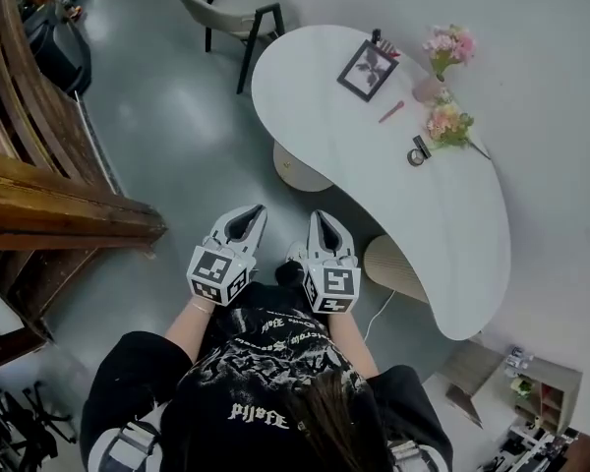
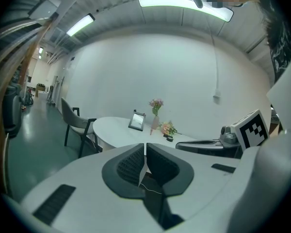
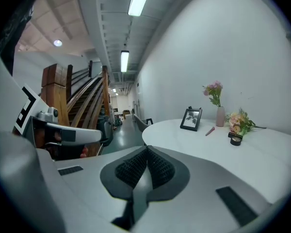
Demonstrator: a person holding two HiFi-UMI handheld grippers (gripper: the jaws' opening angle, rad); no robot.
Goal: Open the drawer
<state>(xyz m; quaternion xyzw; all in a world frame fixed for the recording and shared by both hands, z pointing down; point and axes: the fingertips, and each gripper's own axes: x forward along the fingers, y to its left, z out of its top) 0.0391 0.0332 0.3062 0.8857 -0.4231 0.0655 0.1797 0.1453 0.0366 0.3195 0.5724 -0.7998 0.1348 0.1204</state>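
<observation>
No drawer shows in any view. In the head view both grippers are held close to the person's body, side by side over the grey floor, pointing toward the white curved table [image 1: 442, 205]. My left gripper [image 1: 248, 214] is shut with nothing between its pads. My right gripper [image 1: 324, 220] is shut and empty too. In the left gripper view the left gripper's [image 2: 145, 147] pads meet, with the table [image 2: 114, 130] beyond. The right gripper's [image 3: 146, 152] pads also touch in the right gripper view, where the table [image 3: 203, 142] lies ahead to the right.
On the table stand a black picture frame [image 1: 368, 70], a vase of pink flowers [image 1: 446, 51], a second bunch of flowers [image 1: 446, 123], a pink pen [image 1: 391, 112] and a small round black thing [image 1: 416, 155]. A chair [image 1: 226, 3] stands beyond; a wooden staircase [image 1: 39, 185] rises at left.
</observation>
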